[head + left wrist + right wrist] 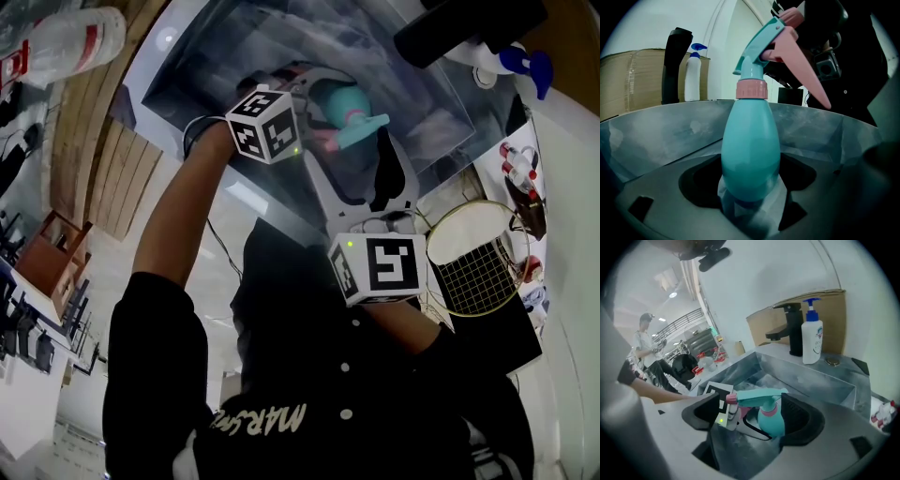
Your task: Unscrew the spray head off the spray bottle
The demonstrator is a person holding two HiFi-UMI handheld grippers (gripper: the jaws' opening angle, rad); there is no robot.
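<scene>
A teal spray bottle (751, 150) with a pink collar (751, 89) stands upright over the steel sink (656, 131). Its teal spray head (761, 37) carries a pink trigger (801, 65). My left gripper (751, 190) is shut on the bottle's lower body. From above, the left gripper (319, 98) holds the bottle (336, 97) over the basin. My right gripper (754, 416) is open wide around the spray head (759, 397). Its left pad (701, 411) stands clear of the nozzle, and its right pad (806, 420) sits close beside the neck. In the head view the right gripper (361, 173) reaches up under the spray head (361, 129).
A black faucet (792, 329) and a white soap pump bottle (812, 341) stand on the sink's back rim before a cardboard box (829, 305). A round wire mesh basket (473, 262) lies right of the sink. A clear plastic bottle (70, 42) lies far left. A person (647, 348) stands in the background.
</scene>
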